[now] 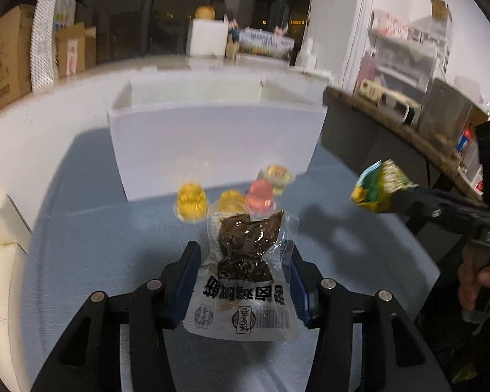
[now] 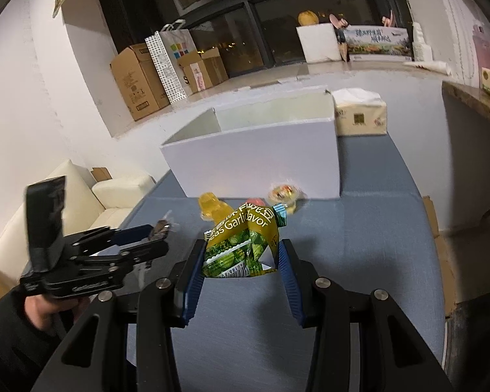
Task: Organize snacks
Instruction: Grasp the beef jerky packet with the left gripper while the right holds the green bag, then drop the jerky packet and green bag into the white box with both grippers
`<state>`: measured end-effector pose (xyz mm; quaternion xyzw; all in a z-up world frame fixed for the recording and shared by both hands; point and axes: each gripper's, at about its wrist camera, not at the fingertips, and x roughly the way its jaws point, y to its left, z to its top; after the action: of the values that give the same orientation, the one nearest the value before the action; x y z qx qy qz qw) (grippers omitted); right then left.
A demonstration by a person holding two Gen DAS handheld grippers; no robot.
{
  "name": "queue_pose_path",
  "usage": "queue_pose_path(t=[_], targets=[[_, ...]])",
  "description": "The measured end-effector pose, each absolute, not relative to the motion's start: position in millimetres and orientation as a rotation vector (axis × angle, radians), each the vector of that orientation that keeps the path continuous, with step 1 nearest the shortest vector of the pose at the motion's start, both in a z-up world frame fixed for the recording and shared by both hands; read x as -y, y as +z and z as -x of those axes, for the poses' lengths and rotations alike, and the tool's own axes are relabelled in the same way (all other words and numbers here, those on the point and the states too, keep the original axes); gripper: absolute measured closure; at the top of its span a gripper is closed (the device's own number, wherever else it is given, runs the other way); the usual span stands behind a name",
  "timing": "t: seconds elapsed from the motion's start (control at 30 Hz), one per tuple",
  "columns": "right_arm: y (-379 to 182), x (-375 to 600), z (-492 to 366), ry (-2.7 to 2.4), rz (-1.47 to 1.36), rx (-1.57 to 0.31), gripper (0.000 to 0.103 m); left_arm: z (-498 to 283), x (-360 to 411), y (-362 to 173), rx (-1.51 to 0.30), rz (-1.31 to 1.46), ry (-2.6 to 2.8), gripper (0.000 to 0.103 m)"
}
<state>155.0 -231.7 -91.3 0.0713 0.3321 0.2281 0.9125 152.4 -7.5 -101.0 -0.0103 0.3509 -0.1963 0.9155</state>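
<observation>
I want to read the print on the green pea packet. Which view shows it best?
The right wrist view: the green pea packet sits close between the right gripper fingers, with "Garlic" legible. The left wrist view shows it small, blurred, off to the side, text unreadable.

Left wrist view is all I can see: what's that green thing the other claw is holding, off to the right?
Observer: The green packet reads "Garlic flavor" and has peas pictured on it. The right gripper pinches it between both pads.
Operator: Is anything hidden behind the big white box?
Observer: Yes, a tissue pack stands by the right wall of the white box, toward the back.
Operator: How does my own claw look from over there?
Observer: The left gripper shows side-on, and the tip of the brown snack pouch pokes out past its fingers.
</observation>
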Motion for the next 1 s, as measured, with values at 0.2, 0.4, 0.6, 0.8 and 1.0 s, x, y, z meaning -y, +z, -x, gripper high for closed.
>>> queue_pose_path(t=[0.2, 0.4, 0.6, 0.8, 1.0], targets=[[-71.2, 221.7, -164.9, 0.486, -0.138, -0.647, 0.055, -149.7, 2.8, -64.2, -0.641, 0.030, -0.391, 0.048], [-38.0, 209.2, -194.0, 0.496, -0.119, -0.588, 0.055, -174.2, -5.1, -30.4, -0.577, 0.033, -0.379, 0.048], [-10.8, 199.3, -248.0, 0.478, -0.112, -0.557, 0.055, -236.2, -3.7, -3.8, -0.541, 0.007, -0.355, 0.048], [-11.6, 195.9, -317.3, 0.415, -0.087, -0.610, 0.055, -303.3, -2.2, -2.8, -0.568, -0.032, -0.306, 0.048], [-25.0, 202.9, -355.1, 0.326, -0.061, -0.653, 0.041, -345.1, 3.8, -21.7, -0.588, -0.055, -0.273, 0.034]])
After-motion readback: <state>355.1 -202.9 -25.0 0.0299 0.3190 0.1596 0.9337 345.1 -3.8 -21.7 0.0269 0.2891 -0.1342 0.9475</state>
